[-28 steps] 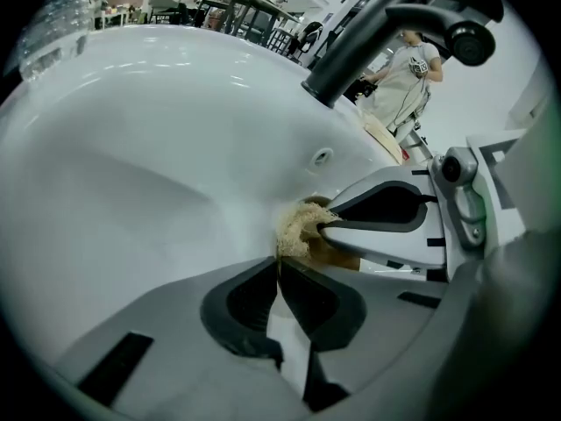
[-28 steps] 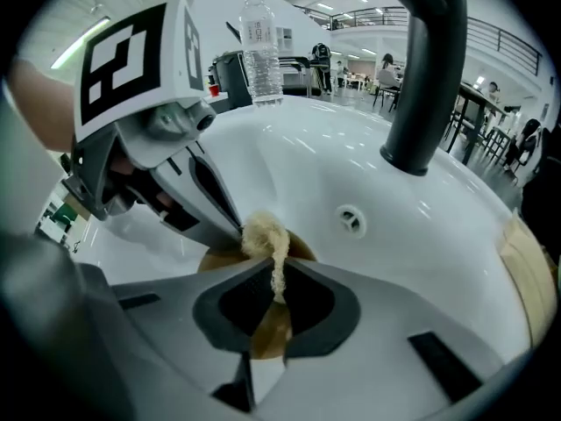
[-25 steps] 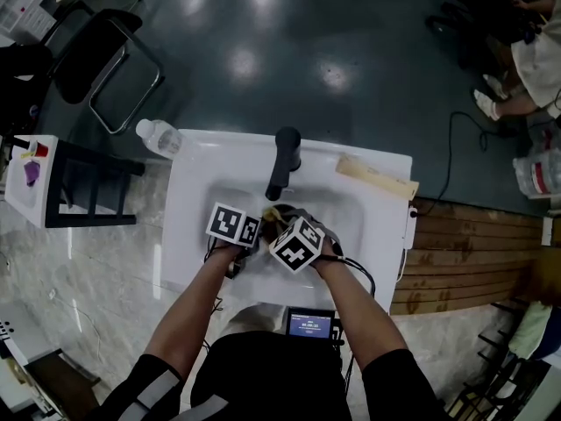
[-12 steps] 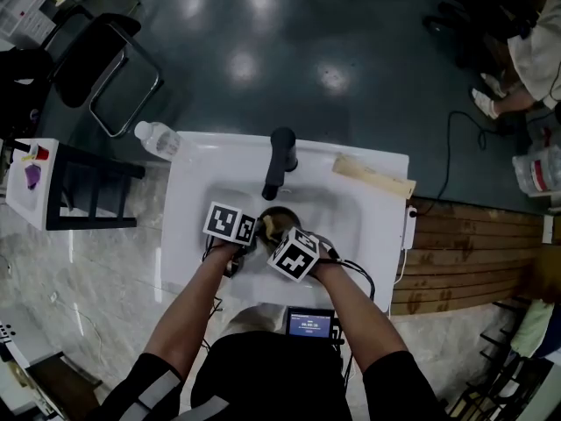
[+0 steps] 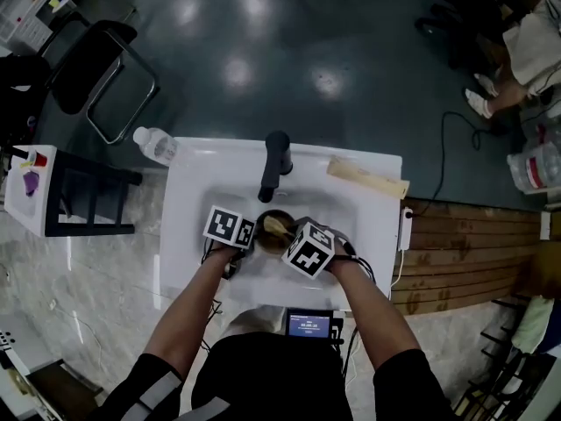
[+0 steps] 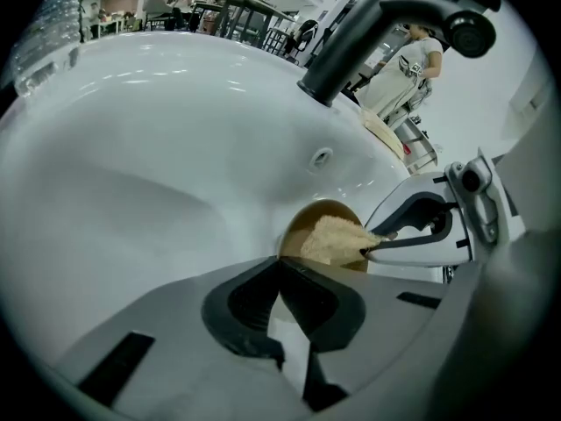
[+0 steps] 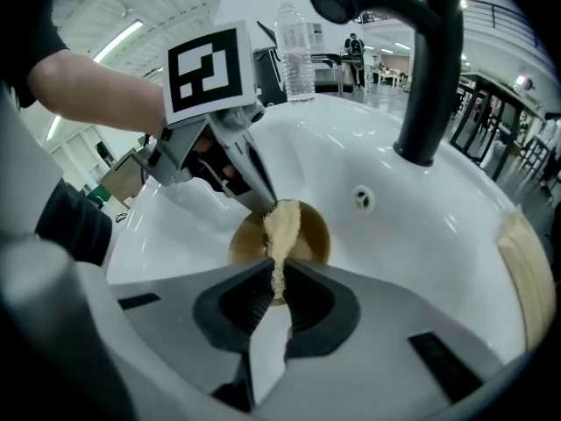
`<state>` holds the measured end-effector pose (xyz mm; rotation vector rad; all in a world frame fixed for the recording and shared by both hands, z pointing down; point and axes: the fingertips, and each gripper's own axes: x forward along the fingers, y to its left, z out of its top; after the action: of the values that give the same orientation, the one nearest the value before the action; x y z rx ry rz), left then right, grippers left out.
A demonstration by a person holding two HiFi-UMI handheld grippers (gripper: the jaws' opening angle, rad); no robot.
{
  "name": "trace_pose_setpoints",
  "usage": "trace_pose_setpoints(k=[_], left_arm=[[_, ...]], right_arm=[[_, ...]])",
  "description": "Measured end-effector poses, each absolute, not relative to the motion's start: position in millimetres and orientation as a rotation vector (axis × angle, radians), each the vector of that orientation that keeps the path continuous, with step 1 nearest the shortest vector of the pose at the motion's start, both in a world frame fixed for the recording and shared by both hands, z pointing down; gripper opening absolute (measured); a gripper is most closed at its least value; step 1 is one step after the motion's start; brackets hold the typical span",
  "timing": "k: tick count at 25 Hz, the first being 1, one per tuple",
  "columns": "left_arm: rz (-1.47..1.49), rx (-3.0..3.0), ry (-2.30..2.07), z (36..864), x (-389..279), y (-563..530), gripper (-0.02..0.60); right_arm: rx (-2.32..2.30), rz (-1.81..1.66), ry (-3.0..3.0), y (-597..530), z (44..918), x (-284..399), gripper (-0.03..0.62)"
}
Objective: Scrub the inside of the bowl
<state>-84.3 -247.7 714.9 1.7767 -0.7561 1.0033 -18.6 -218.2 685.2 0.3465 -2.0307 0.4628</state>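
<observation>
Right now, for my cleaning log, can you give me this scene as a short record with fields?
place: white sink with a black tap
bowl: brown bowl, down in the sink basin
left gripper: shut on the bowl's rim
right gripper: shut on a tan sponge
sponge: reaches inside the bowl
nearby: water bottle standing on the sink's edge
</observation>
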Motion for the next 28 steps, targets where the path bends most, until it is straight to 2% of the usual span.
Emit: trace_pose_setpoints(k=[13,16,19,24,28], left_arm=[[0.958,1.844,-0.770,702,-84,-255,0.016],[0.930,1.846,-0.772,696,-84,-251,0.073],[0.900,1.864,-0.804,687,-86,-251,0.093],[0.822,1.967,-0.860,657,-94,-258,0.092],[0.651,2.093,-0.849,617,-92,-256,0.091]], right_arm=[[0.682,0.442,-2.153,-251,655,-16,0.035],[0.698,0.464,-2.154,-247,649,-17,0.035],[0.721,0.482,-2.160,-242,642,-17,0.035],[0.814,0.521,-2.172,-242,617,-9,0.035],[0.901,0.571,-2.195,-233,596,0,0.035]])
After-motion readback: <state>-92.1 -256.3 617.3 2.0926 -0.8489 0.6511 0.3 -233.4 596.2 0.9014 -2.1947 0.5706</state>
